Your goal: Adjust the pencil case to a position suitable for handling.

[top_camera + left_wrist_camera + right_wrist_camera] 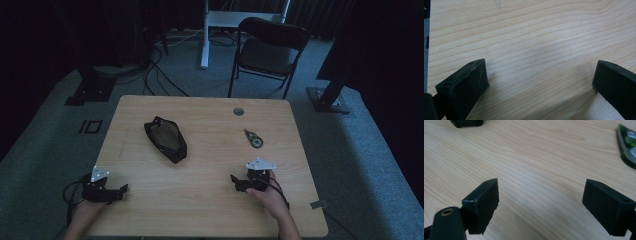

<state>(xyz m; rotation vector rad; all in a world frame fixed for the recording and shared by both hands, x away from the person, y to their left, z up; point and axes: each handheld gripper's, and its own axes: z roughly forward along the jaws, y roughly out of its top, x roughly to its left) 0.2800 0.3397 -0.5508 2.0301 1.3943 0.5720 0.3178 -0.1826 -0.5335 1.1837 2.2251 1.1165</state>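
While both my left gripper [121,189] and right gripper [233,178] sit wide open and empty at the table's [210,210] near edge, nothing's started: correction tape dispenser [254,138] just beyond, black mesh pouch [166,139] farther, both untouched.

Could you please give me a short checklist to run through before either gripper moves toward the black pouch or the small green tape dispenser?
1. Left gripper open, nothing between its fingers: ok.
2. Right gripper open and empty: ok.
3. Black mesh zip pouch lying free on the light wooden table: ok.
4. Small green correction-tape dispenser free, apart from the pouch: ok.
5. Pouch zipper open: cannot tell.
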